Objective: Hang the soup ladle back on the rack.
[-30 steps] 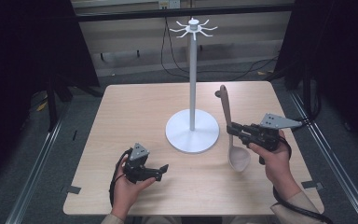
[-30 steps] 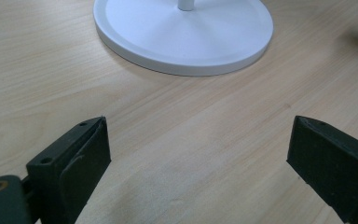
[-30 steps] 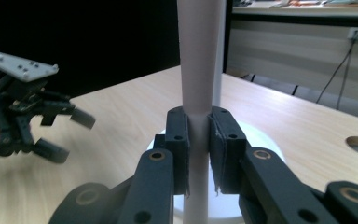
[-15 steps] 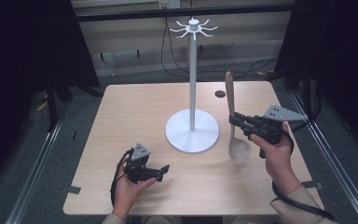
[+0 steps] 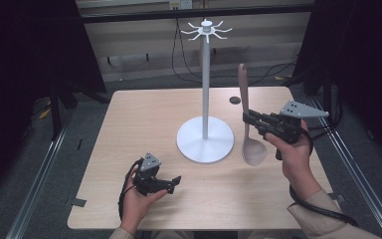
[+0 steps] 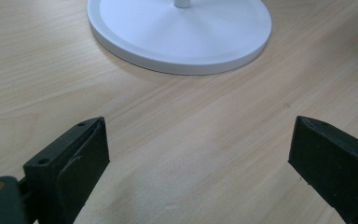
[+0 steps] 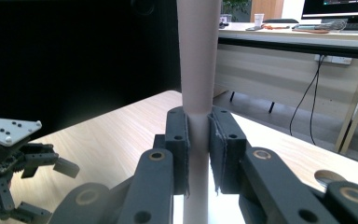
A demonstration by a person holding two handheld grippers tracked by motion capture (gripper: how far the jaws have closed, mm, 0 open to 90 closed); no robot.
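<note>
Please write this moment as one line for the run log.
right hand-held gripper: shut on spoon, upright, bowl down | left hand-held gripper: open, near table | rack: hooks bare

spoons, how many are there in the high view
1. A pale wooden spoon stands upright right of the white metal hook stand, its handle clamped in the right claw, bowl downward near the light wooden table. None seems hidden.

— What's on my table (image 5: pixel 129 129) besides the work?
— Light wood top, with a small dark round spot (image 5: pixel 235 100) near the far edge.
— And behind my table?
— Black cables (image 5: pixel 179 59) hanging down a pale wall, metal rails (image 5: pixel 40 174) along the floor.
</note>
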